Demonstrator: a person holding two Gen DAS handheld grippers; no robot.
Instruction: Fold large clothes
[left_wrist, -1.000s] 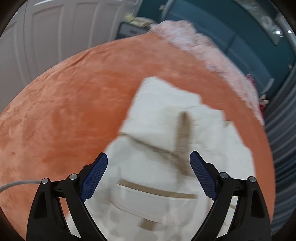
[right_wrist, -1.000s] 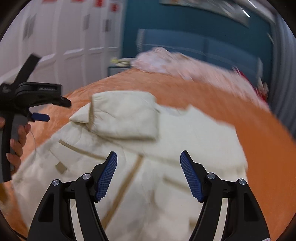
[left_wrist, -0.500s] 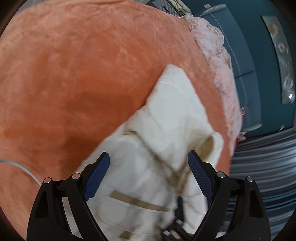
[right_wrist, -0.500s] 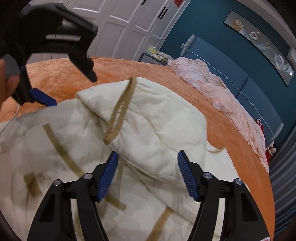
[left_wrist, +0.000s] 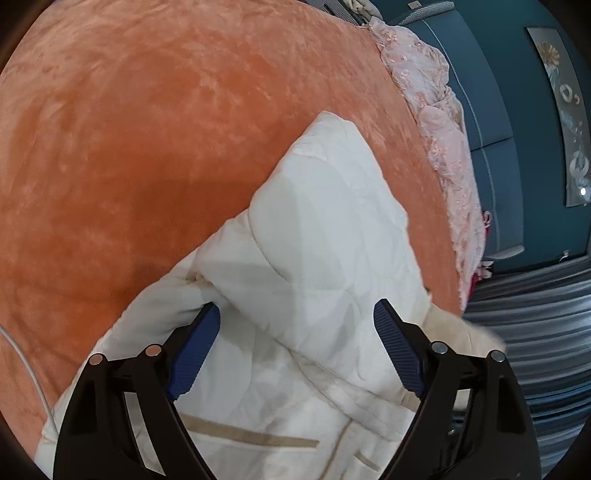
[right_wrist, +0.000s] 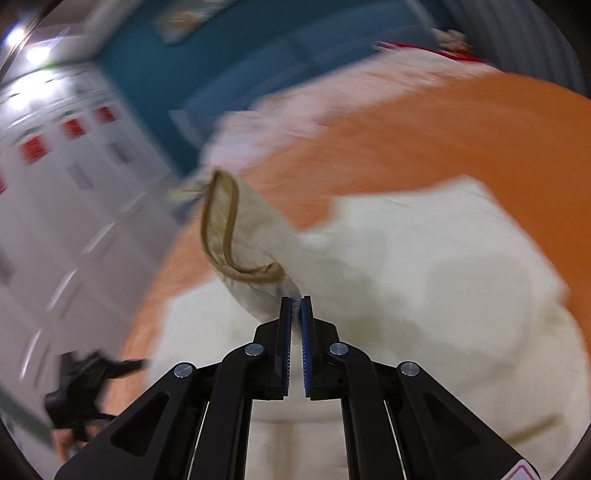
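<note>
A cream quilted jacket (left_wrist: 317, 258) with tan trim lies on an orange bedspread (left_wrist: 147, 147). My left gripper (left_wrist: 295, 328) is open, its blue pads just above the jacket's folded part, holding nothing. My right gripper (right_wrist: 294, 301) is shut on the jacket's sleeve (right_wrist: 255, 258) near its tan-edged cuff (right_wrist: 221, 229) and holds it lifted above the jacket body (right_wrist: 424, 295). The right wrist view is blurred by motion. The left gripper also shows in the right wrist view (right_wrist: 85, 387) at lower left, over the bedspread (right_wrist: 443, 129).
A pink lacy cloth (left_wrist: 443, 147) lies along the bed's far edge, before a teal headboard (left_wrist: 495, 92). White wardrobe doors (right_wrist: 55, 184) stand at the left. Grey curtains (left_wrist: 535, 332) hang at the right. A white cable (left_wrist: 22, 369) runs over the bedspread.
My right gripper has shut on the sleeve near the cuff and lifted it. My left gripper has stayed open and come closer over the jacket's folded part.
</note>
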